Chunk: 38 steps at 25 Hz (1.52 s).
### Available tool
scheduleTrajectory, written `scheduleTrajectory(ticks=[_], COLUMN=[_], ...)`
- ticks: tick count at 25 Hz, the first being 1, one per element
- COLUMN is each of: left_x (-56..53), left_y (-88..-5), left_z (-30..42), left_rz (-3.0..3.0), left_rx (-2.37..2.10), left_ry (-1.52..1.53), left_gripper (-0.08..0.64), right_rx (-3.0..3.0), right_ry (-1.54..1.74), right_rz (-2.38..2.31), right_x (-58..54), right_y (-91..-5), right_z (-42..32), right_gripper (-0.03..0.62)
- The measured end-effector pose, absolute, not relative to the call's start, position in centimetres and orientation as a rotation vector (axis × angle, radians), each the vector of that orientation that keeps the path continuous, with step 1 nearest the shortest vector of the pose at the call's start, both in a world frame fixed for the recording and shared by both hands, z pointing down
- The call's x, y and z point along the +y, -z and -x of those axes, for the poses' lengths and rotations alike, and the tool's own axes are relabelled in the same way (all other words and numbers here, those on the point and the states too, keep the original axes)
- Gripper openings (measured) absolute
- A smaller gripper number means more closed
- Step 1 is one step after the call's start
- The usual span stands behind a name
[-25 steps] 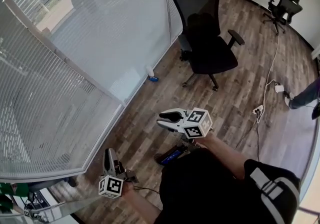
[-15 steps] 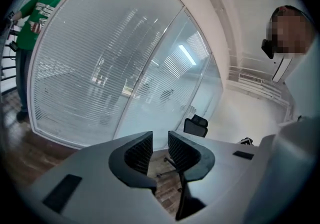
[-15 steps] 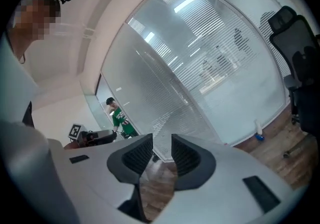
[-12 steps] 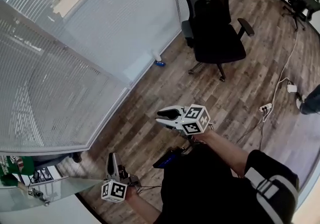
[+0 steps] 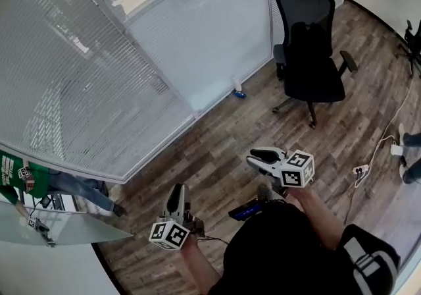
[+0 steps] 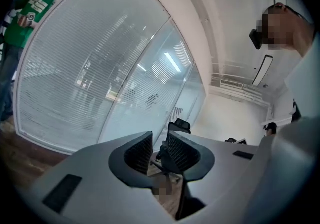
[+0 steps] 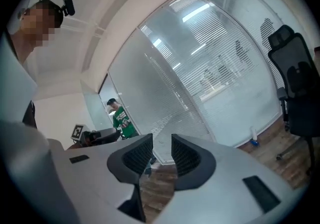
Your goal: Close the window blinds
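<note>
Grey slatted blinds (image 5: 99, 70) cover the glass wall to the left of the black office chair (image 5: 312, 56) in the head view. Both grippers hang over the wood floor (image 5: 217, 135) on the near side of that chair, well apart from the slats. The left gripper (image 5: 176, 189) is further from the chair than the right gripper (image 5: 254, 155).

In the left gripper view, the jaws stand a narrow gap apart with nothing gripped. Only the distant chair shows through the gap, and the blinds sweep away to its left. A person in a green shirt (image 6: 35, 5) stands beyond the glass.

In the right gripper view, the jaws are likewise slightly parted and empty, with bare floor between them. The blinds fill the wall left of the chair.

This looks like the approach, with nothing yet touched. No wand or cord can be made out. The next move probably calls for stepping up to the glass, finding that control and opening one gripper's jaws wider to take it.
</note>
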<state>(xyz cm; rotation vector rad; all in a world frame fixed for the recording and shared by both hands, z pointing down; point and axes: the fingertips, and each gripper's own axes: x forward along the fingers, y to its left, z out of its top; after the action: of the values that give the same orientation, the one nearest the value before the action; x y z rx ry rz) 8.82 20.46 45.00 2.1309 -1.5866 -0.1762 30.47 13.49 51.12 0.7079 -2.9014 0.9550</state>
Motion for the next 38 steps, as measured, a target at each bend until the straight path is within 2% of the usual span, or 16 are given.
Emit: scheduleTrajectory(ticks=[10,19,30,38], left_x=[27.8,30.6,35.1,37.1], left_y=[-50.0,-46.5,-46.1,-45.2], left_z=[-13.1,-9.9,-21.5,-24.5], left_rz=[-2.11,-2.033,-1.976,-1.938], left_rx=[-1.426,-1.683,-1.752,-1.795], left_ry=[0.314,0.349,0.219,0.118], left_gripper=[0.109,0.109,0.109,0.109], right_rx=[-2.783,-2.941,-2.913,-2.924], right_ry=[-0.94,-0.886,-1.016,-1.077], right_rz=[-0.887,-0.627,-0.527,-0.409], right_x=[23.7,22.2,23.1,24.1], right_y=[-52.4,-48.7,-52.4,-53.2], right_z=[-37.9,-34.0,-45.1,-45.5], right_gripper=[0.124,0.124,0.124,0.124])
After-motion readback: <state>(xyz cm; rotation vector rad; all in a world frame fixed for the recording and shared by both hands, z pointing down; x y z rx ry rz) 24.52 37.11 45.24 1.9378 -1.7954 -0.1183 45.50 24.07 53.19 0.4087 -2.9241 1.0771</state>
